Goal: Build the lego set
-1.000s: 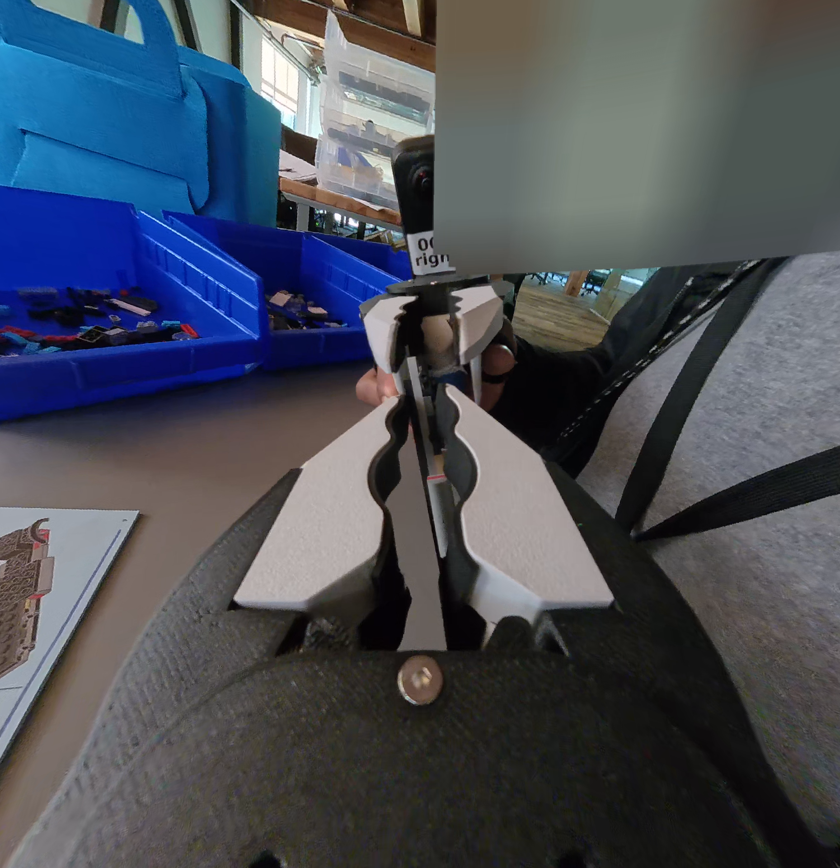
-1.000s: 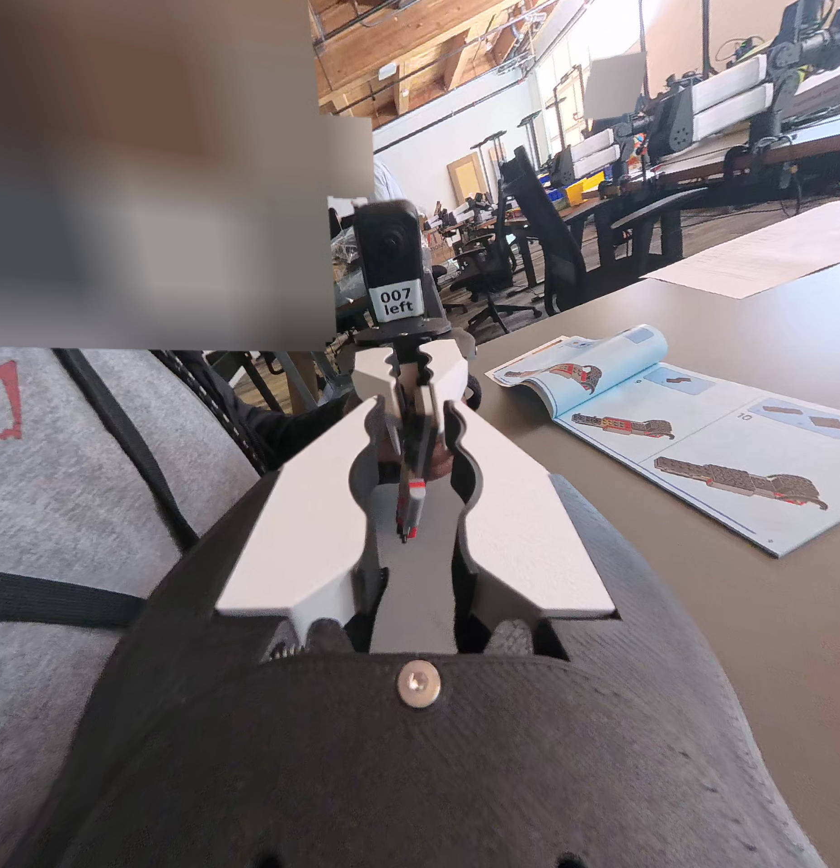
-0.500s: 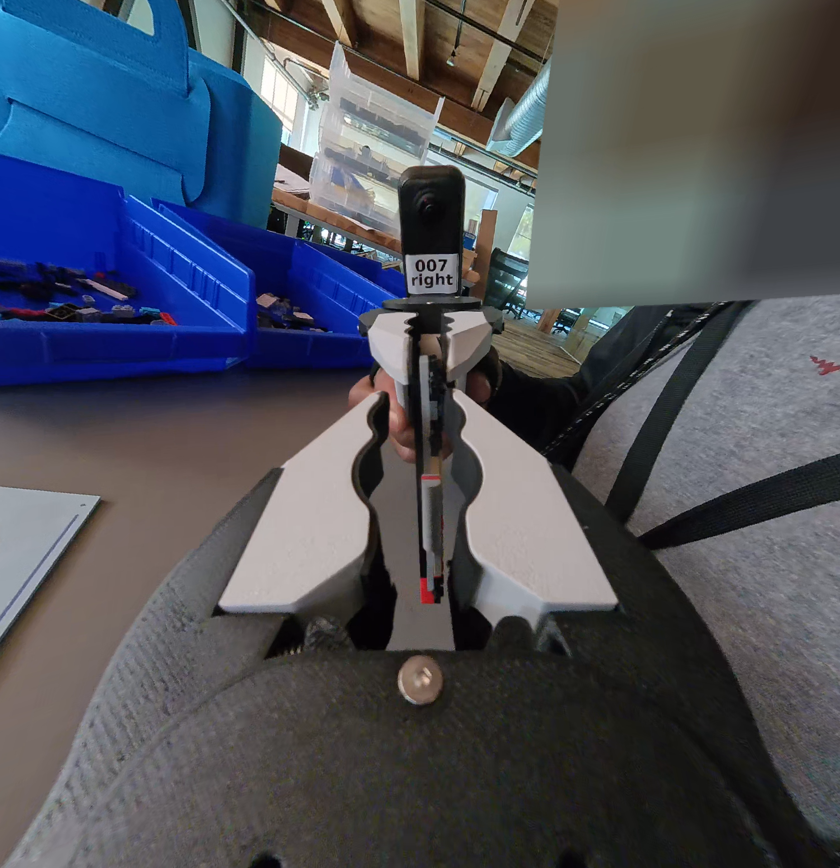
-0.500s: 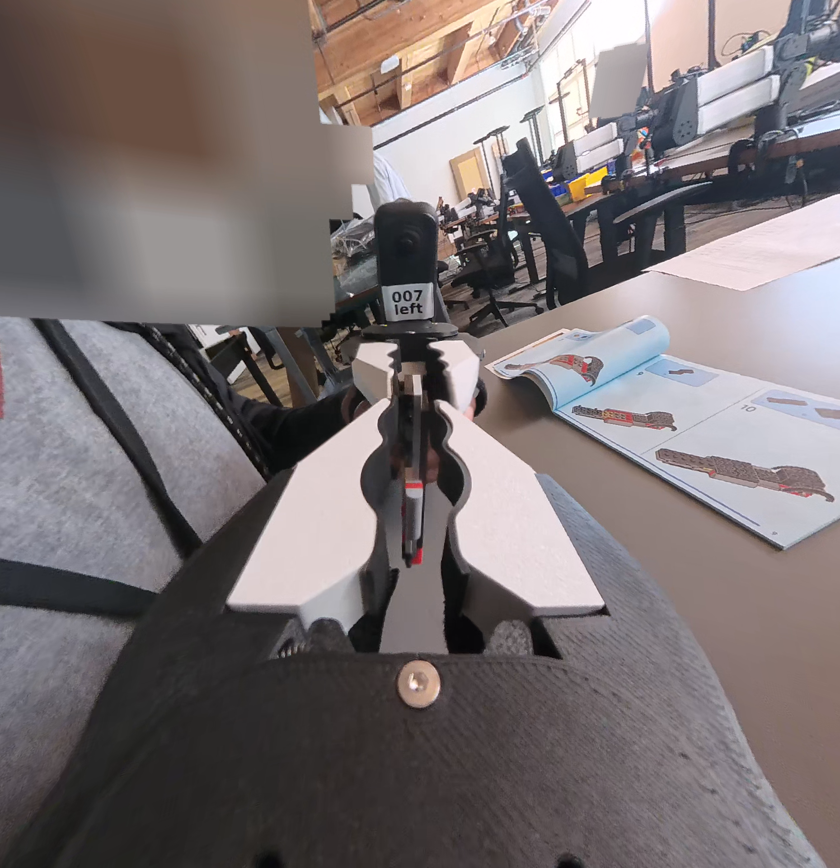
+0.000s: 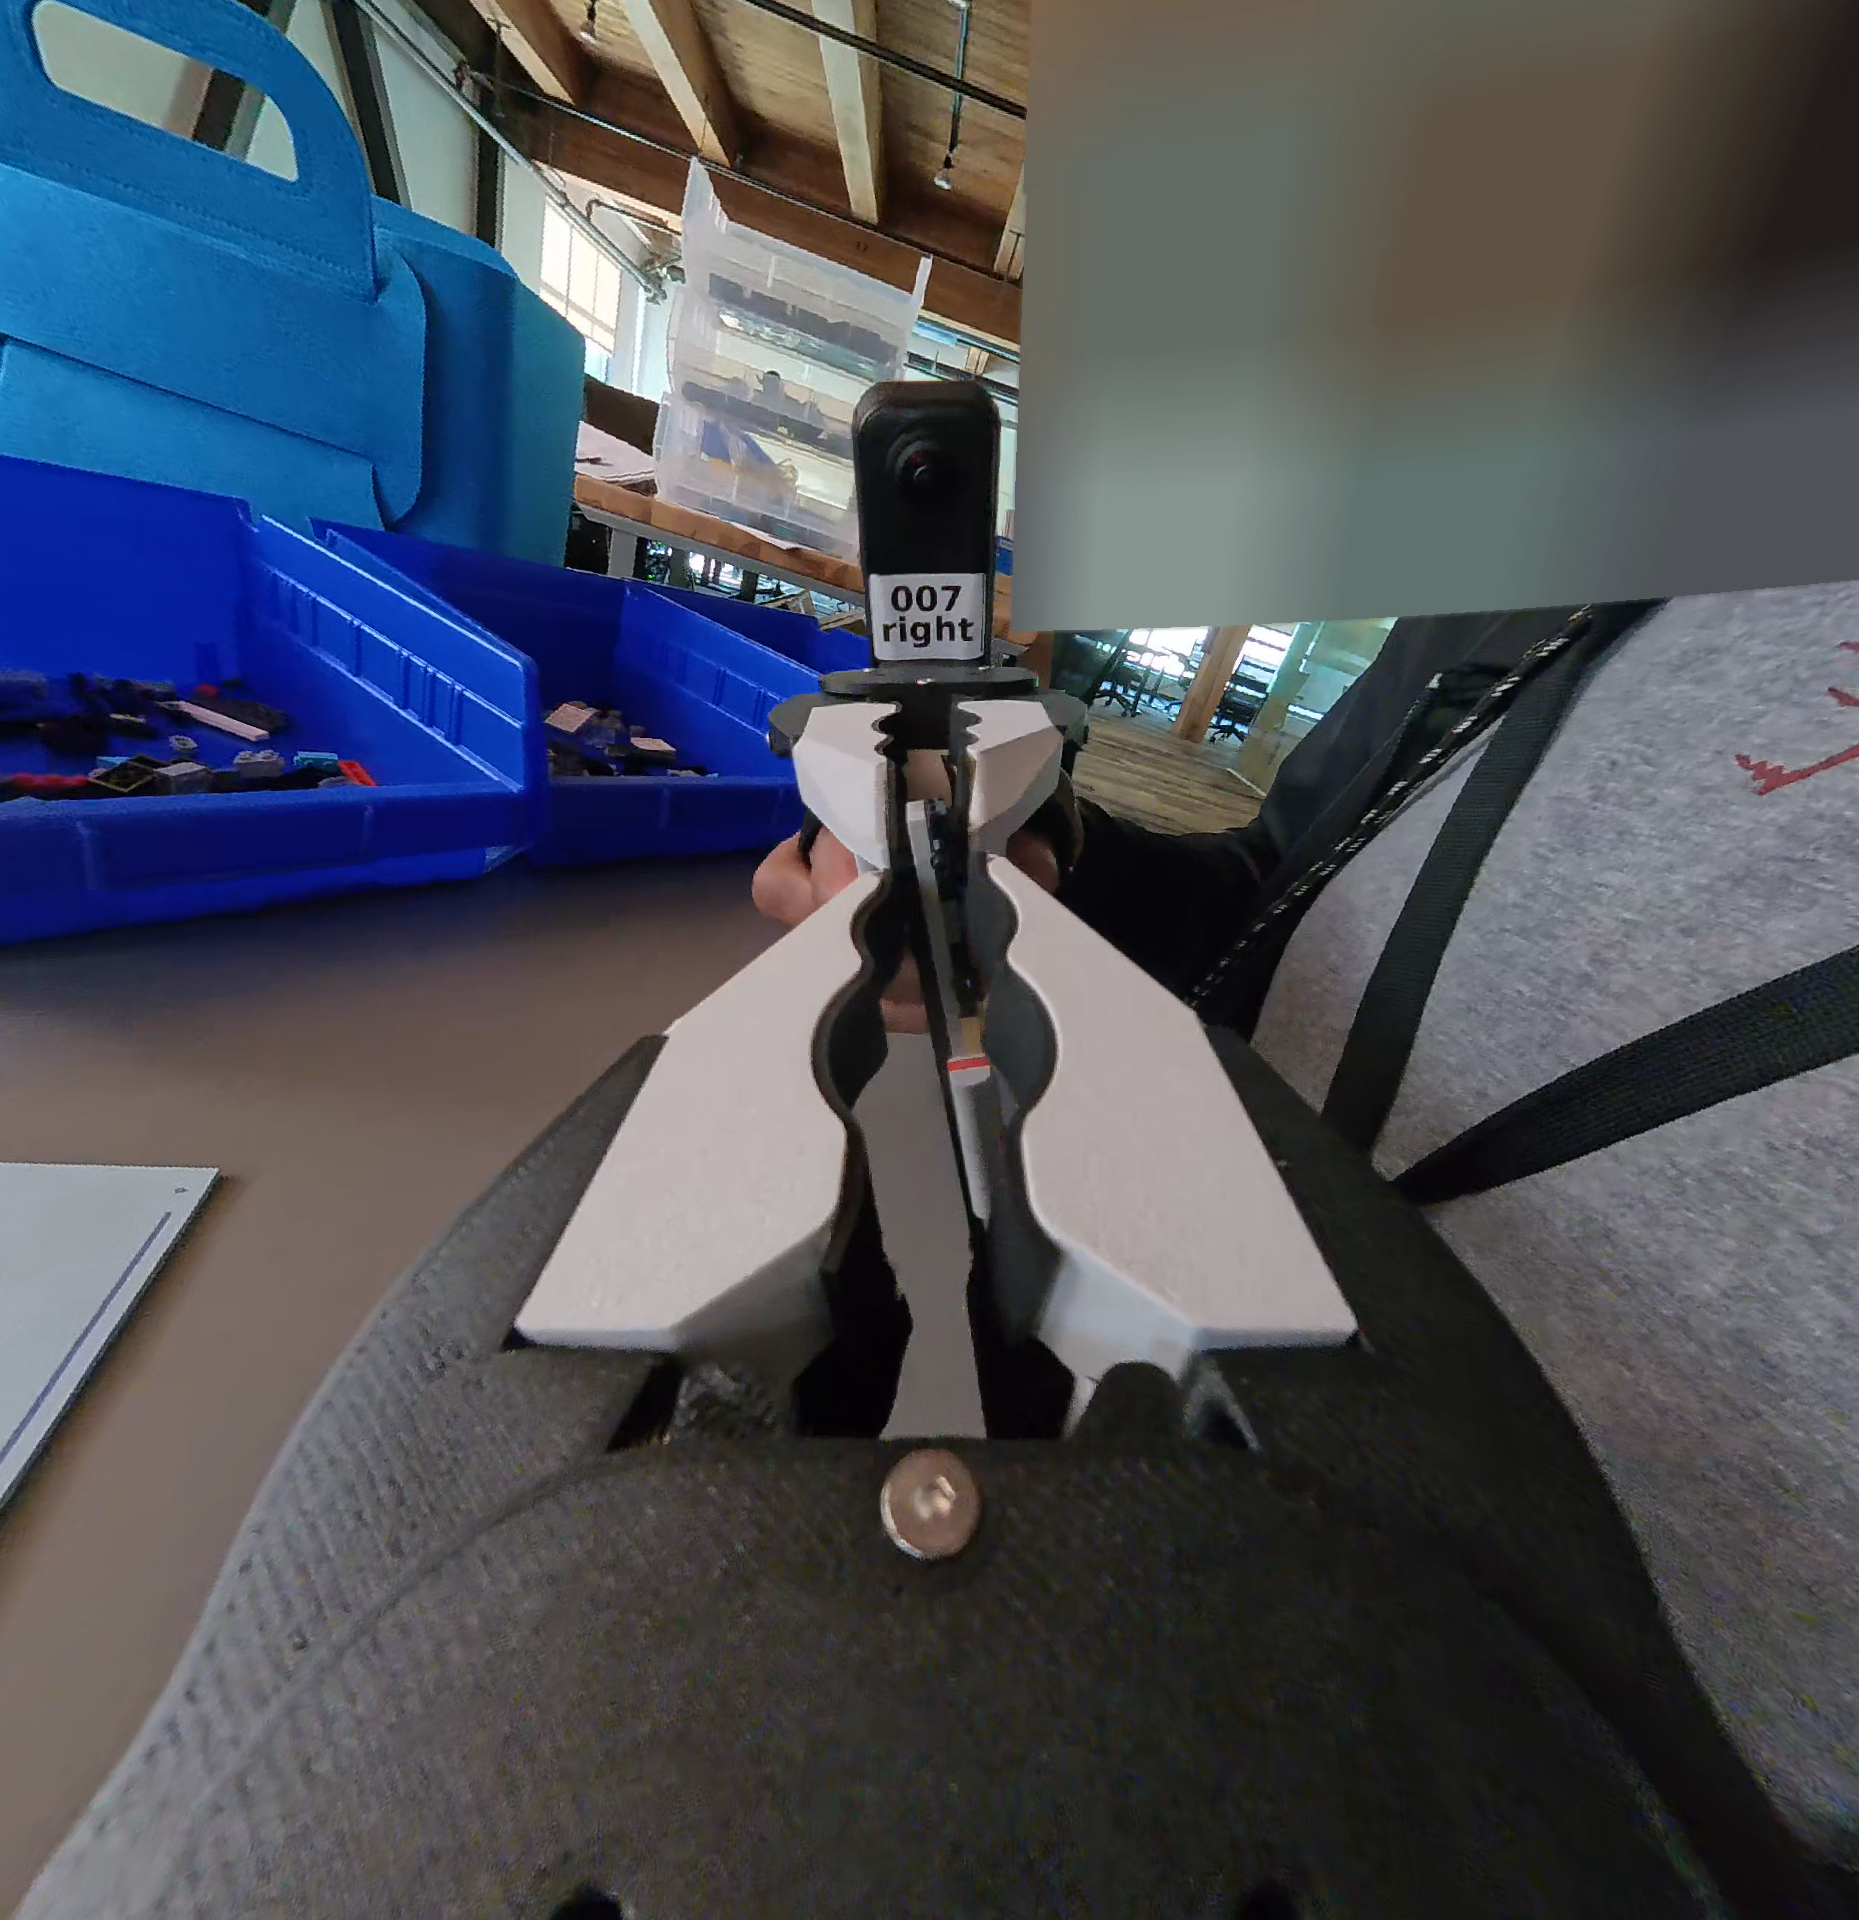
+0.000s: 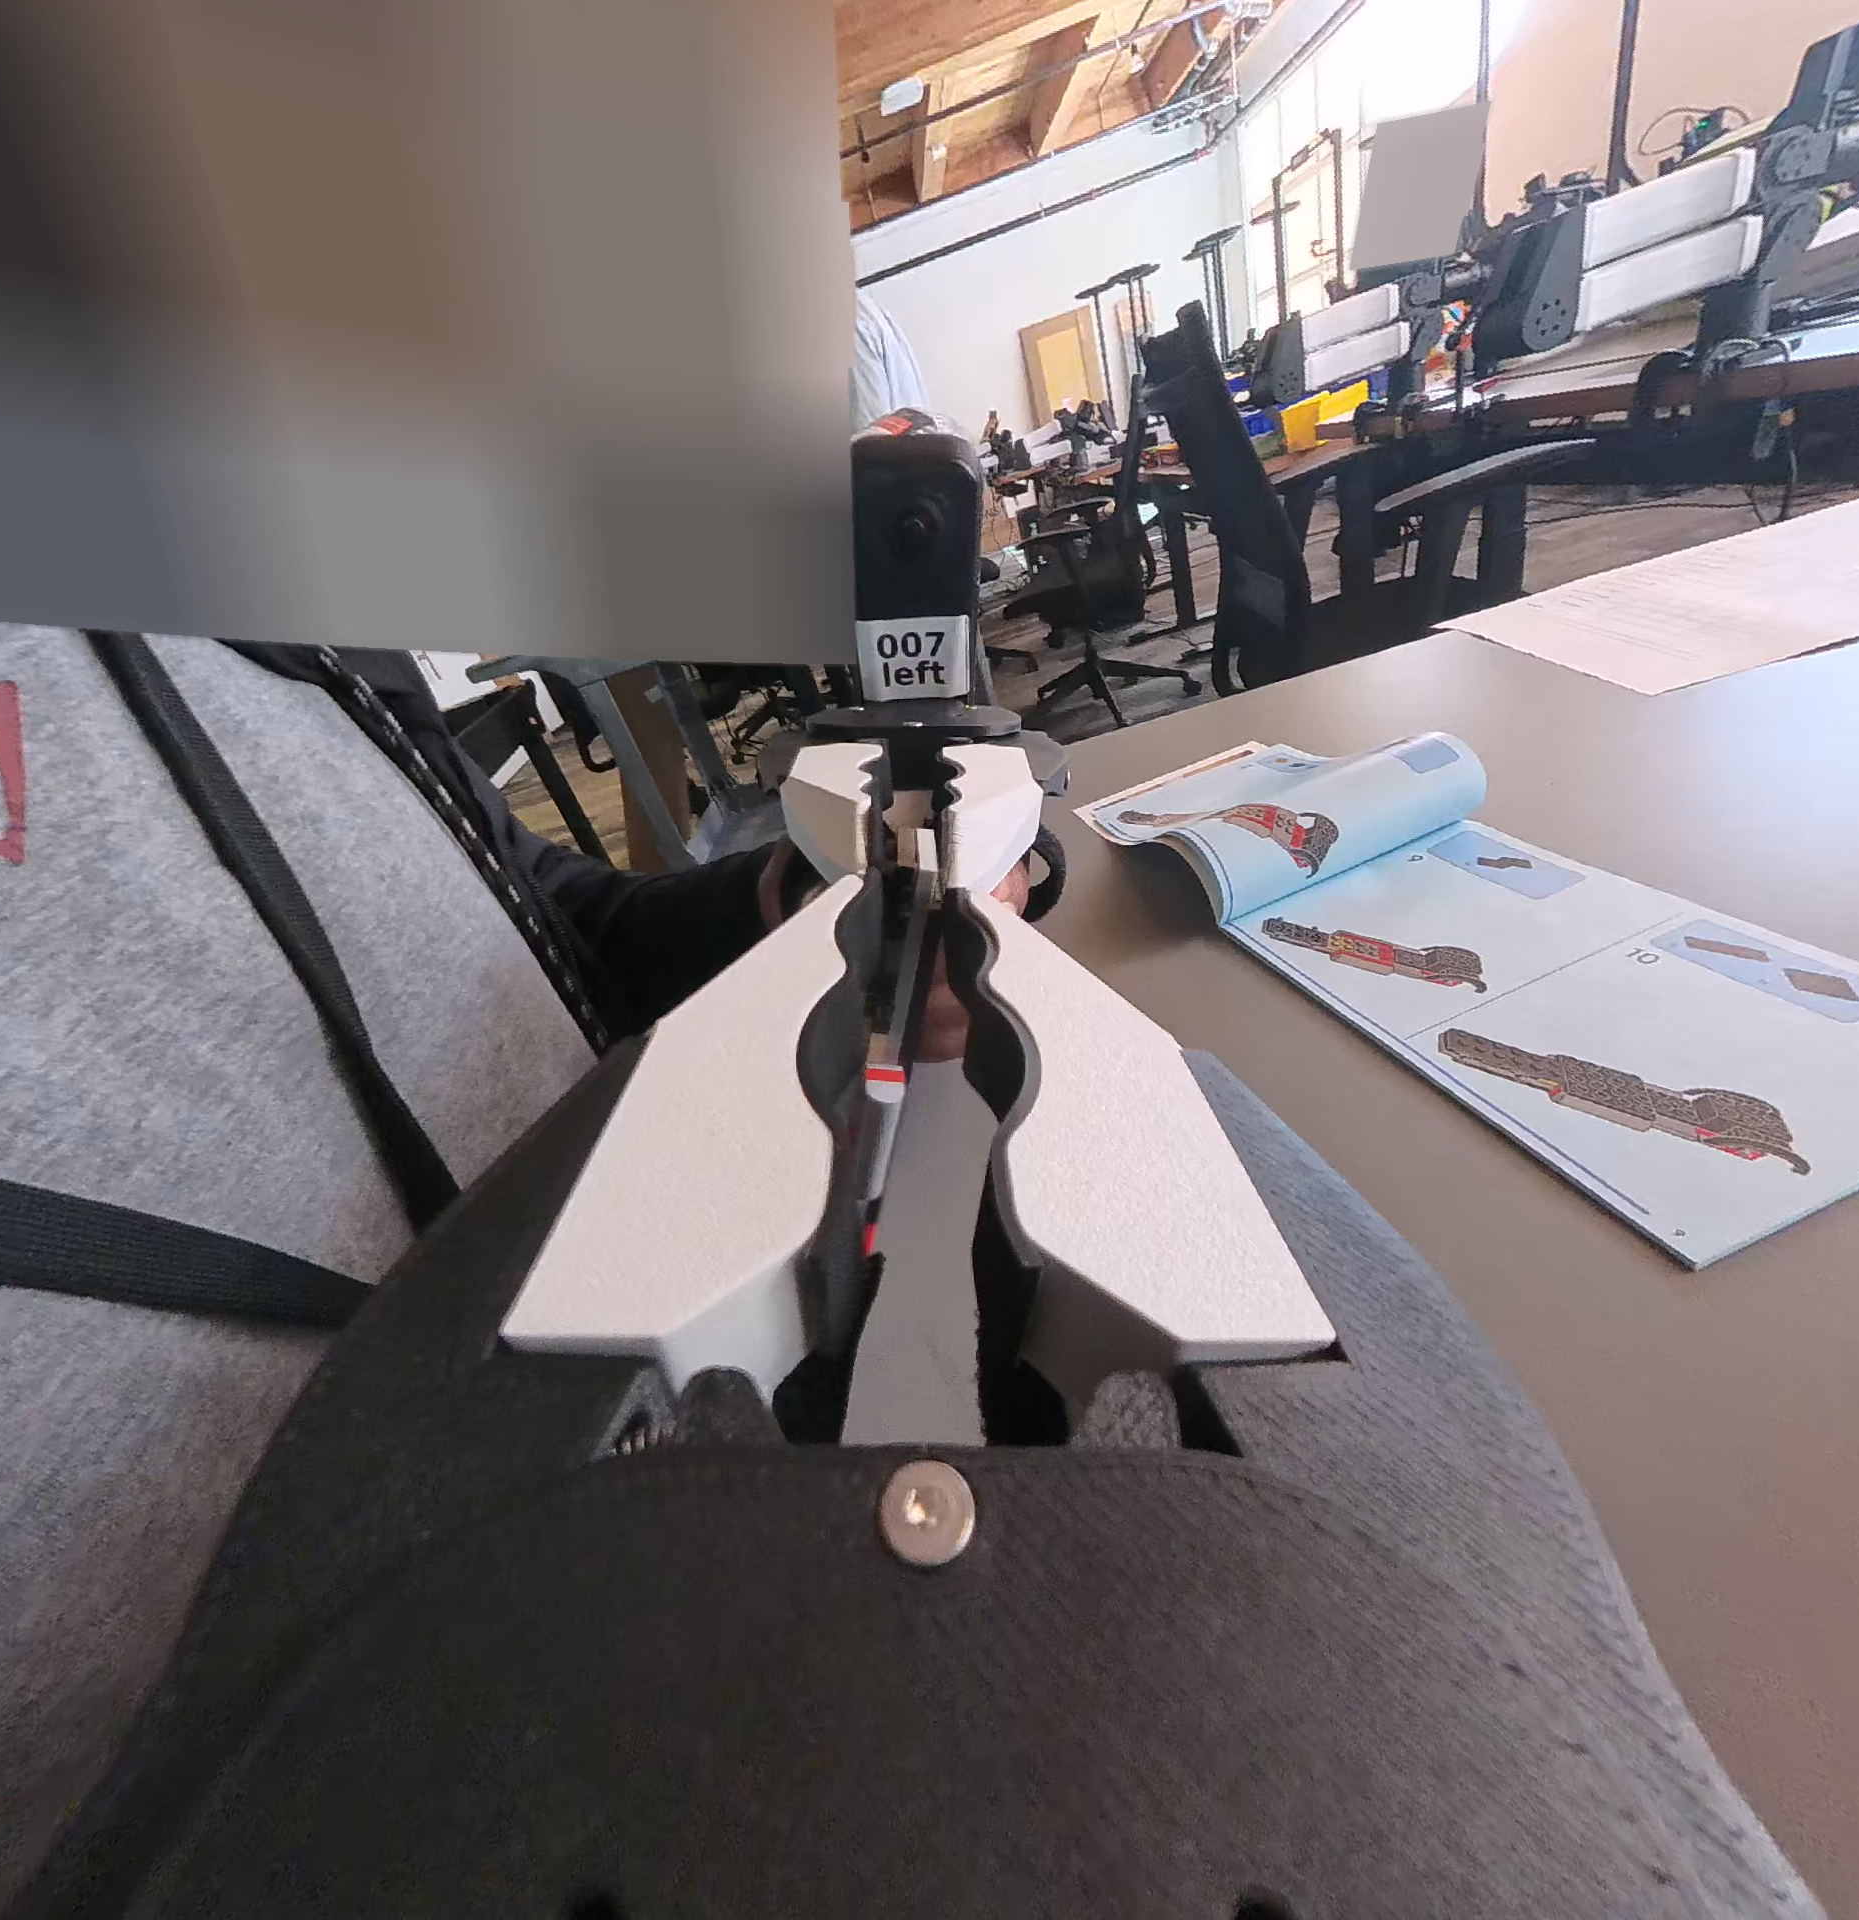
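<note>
Left gripper (image 5: 930,914): lower centre of the left wrist view, jaws drawn nearly together, pinching one end of the strip. Right gripper (image 6: 909,904): lower centre of the right wrist view, likewise closed on the other end. The two face each other tip to tip, held above the table (image 5: 405,1049).

Lego strip (image 5: 961,1049): thin, dark, with a red and white band; seen edge-on at frame centre. Long axis runs straight ahead from each claw into the other, so neither hand is nearer. It leans slightly to the right in the left wrist view and to the left in the right wrist view (image 6: 883,1101). Judged: the coming move depends on keeping both claws in line along that axis; a twist could bend or part the strip.

Nothing stands between the claws.

Booklet (image 6: 1527,987): open, flat on the table, right of the right wrist view; its corner shows at the lower left of the left wrist view.

Bins (image 5: 385,810): two, blue, upper left of the left wrist view, loose pieces (image 5: 156,758) inside, well apart from the claws.

Bag (image 5: 229,312): blue, behind the bins.
</note>
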